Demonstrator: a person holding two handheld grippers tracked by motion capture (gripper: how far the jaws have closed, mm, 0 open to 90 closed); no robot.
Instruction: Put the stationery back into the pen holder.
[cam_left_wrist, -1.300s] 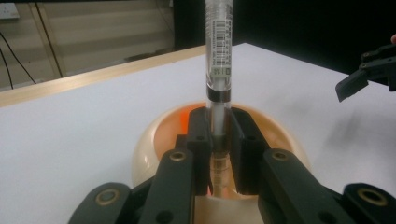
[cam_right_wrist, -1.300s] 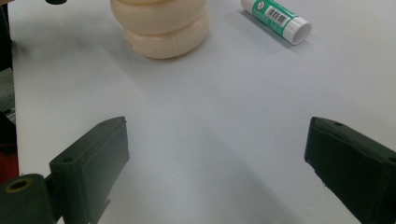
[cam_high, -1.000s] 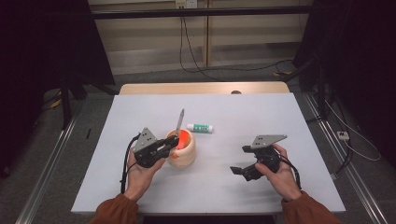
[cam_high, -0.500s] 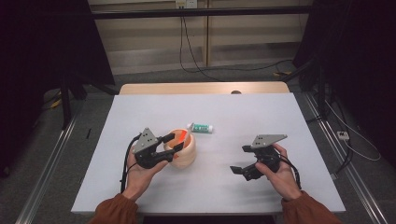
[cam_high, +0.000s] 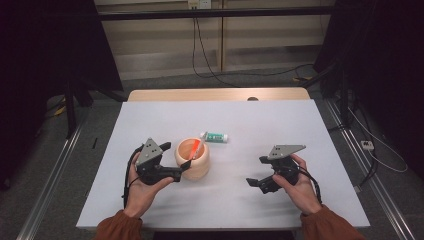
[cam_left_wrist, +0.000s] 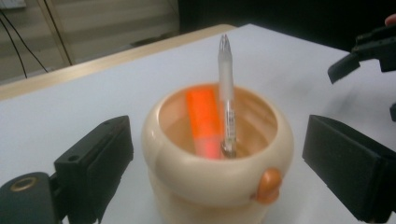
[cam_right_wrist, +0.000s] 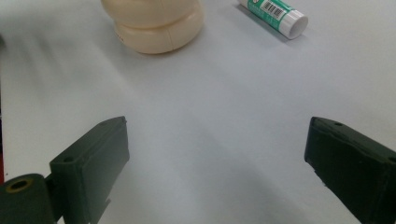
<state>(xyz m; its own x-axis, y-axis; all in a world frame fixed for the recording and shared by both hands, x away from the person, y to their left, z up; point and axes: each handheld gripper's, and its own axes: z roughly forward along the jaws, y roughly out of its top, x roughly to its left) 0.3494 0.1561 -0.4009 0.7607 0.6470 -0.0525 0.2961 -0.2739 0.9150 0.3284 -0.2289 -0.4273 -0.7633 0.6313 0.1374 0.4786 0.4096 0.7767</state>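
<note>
- A rounded cream-coloured pot with a small orange knob on its side (cam_left_wrist: 217, 154) is seen standing upright on the white worktop (cam_high: 280, 125), left of centre in the high view.
- Two items are found inside the pot: an orange flat-bodied marker (cam_left_wrist: 204, 122) and a slim translucent pen with a clear tip (cam_left_wrist: 226, 93), both leaning against the inner wall, tips upward.
- A short white-and-green glue stick with a barcode label (cam_right_wrist: 273, 12) is noted lying on its side on the worktop just beyond the pot, apart from it.
- The left hand-held gripper (cam_high: 175, 171) is held with its jaws spread wide on either side of the pot; nothing is gripped.
- The right hand-held gripper (cam_high: 256, 182) is held low over bare worktop, well apart from the pot, jaws wide apart and empty.
- Progress, as judged: if loading the pot is intended, two items are stowed and the glue stick is left.
</note>
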